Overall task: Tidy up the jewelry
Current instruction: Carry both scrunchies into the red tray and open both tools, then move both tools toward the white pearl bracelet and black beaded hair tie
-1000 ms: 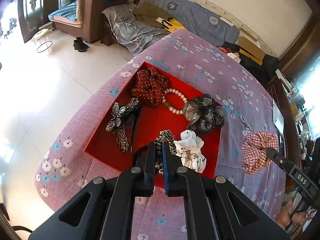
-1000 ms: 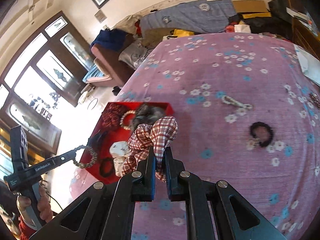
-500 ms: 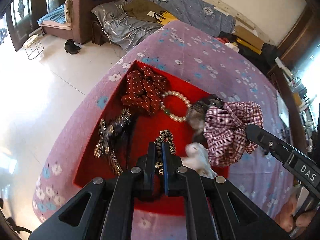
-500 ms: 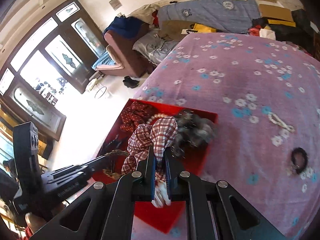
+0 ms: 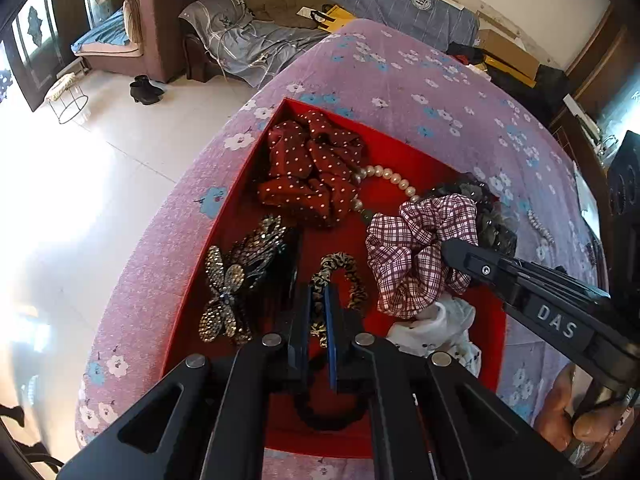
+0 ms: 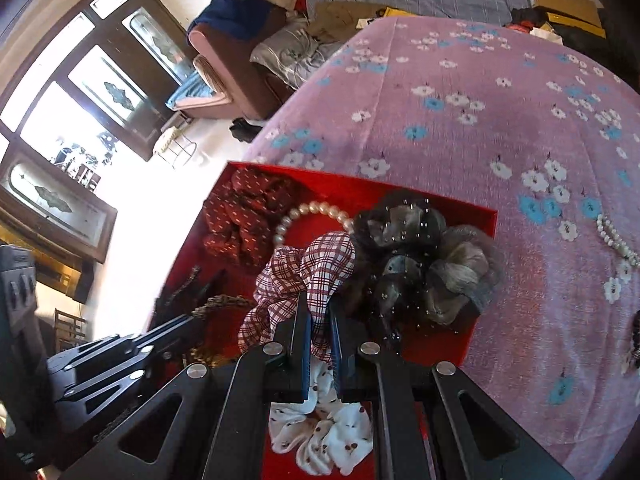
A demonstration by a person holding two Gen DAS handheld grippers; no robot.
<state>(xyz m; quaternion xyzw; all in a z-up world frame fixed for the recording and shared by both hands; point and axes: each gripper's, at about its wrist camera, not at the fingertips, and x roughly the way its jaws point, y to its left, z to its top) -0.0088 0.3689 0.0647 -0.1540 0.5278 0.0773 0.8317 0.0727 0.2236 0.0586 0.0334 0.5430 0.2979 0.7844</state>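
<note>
Right gripper [image 6: 319, 322], jaws clamped on plaid scrunchie [image 6: 304, 276], has moved over red tray [image 5: 240, 216]; left gripper [image 5: 318, 312] grips leopard hair tie [image 5: 340, 276]; both deposits pending

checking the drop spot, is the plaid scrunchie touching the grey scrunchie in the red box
Touching. In the right wrist view the plaid scrunchie, clamped in the right hand-held gripper, presses against the grey scrunchie with no gap between them.

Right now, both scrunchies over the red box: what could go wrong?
1. The plaid scrunchie in the right gripper hangs over the white scrunchie and grey scrunchie; released here, it may pile on them.
2. The left gripper, shut on the leopard scrunchie, sits close; the two could collide.
</note>
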